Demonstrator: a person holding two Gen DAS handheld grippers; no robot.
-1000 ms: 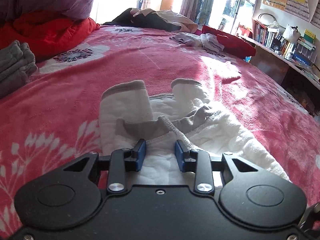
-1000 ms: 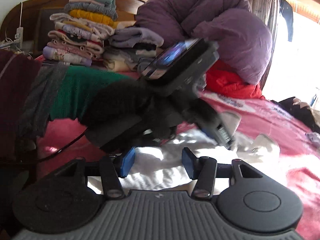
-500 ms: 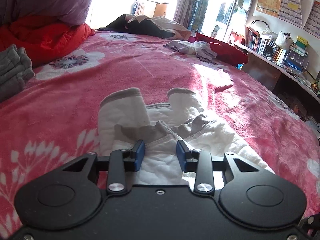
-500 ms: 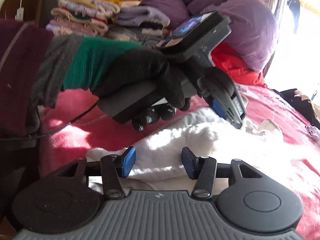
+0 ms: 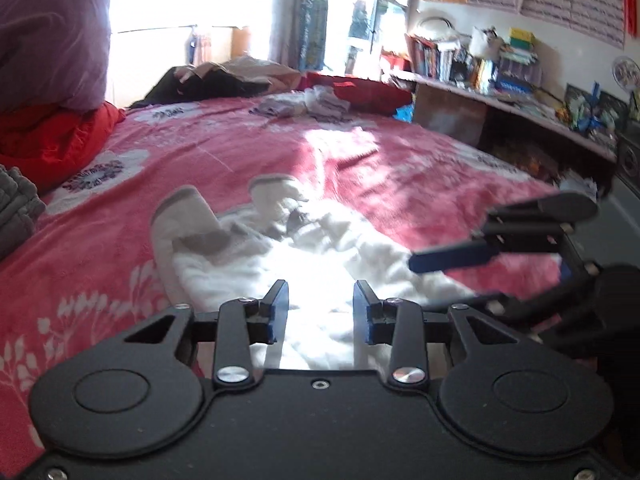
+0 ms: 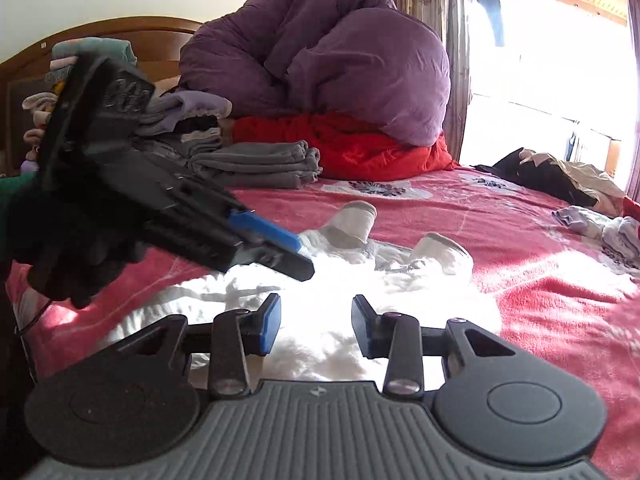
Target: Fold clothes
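White garment (image 5: 280, 248) spread crumpled on pink floral bed (image 5: 360, 160), directly ahead of and beneath both tools. Left tool (image 5: 321, 312) part open above the cloth, gripping nothing. Right tool (image 6: 316, 322) part open, jaws just closing, cloth below, nothing pinched between them.

Both wrist views look low and close across the pink bedspread (image 5: 248, 148), sharing the white garment (image 6: 332, 280)
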